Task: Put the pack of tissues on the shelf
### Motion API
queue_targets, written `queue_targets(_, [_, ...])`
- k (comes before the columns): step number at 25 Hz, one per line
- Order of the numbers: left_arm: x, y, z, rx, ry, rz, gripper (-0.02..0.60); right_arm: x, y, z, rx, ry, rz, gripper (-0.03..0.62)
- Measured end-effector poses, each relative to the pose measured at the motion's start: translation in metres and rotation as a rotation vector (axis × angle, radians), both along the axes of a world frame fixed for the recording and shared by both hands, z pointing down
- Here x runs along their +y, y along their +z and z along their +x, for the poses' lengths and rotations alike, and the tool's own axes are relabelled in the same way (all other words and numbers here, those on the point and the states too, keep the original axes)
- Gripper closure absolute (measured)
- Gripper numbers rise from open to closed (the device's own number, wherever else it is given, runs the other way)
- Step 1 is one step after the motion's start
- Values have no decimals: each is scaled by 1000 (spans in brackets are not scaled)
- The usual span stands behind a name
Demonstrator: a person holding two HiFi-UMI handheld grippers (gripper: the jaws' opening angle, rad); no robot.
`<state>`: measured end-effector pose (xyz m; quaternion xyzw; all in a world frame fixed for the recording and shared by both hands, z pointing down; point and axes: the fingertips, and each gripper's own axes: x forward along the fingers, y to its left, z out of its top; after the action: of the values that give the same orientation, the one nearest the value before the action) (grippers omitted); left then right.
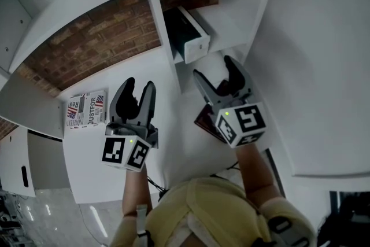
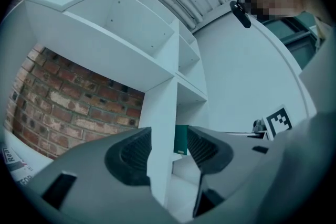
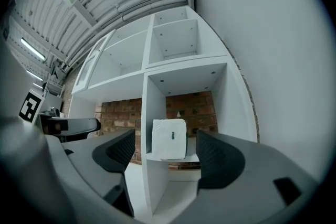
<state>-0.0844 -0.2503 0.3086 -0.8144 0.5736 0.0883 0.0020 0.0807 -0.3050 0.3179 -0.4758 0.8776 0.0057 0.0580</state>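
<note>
The pack of tissues (image 1: 193, 40), white with a dark green side, lies on a board of the white shelf unit (image 1: 155, 11), in the narrow compartment right of the upright divider. In the right gripper view the pack (image 3: 169, 138) faces me with its white end at the board's front edge. My right gripper (image 1: 214, 66) is open a short way in front of it, apart from it and holding nothing. My left gripper (image 1: 140, 85) hangs left of the divider, its jaws partly apart with nothing between them. The left gripper view shows only the pack's green side (image 2: 181, 140) past the divider.
A printed booklet (image 1: 87, 108) lies on the wide lower board at the left. A brick wall (image 1: 98, 37) shows behind the open-backed compartments. A dark red flat thing (image 1: 203, 121) sits under the right gripper. A plain white wall (image 1: 324, 37) closes the right side.
</note>
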Motion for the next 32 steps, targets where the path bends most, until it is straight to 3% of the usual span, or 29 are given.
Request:
queue_targets(10, [17, 7, 0, 2, 23, -23, 400, 24, 0, 15, 3, 1, 15, 361])
queue_targets(14, [26, 9, -1, 38, 51, -57, 403, 31, -1, 23, -15, 11, 6, 450])
queue_targets(19, [35, 15, -8, 53, 46, -93, 408, 36, 3, 30, -1, 23, -6, 484])
queue_targets(24, [39, 19, -5, -4, 39, -105, 410, 38, 5, 40, -3, 54, -17, 541])
queue_targets(32, [45, 30, 0, -19, 49, -141, 503, 39, 12, 46, -57, 49, -54, 589])
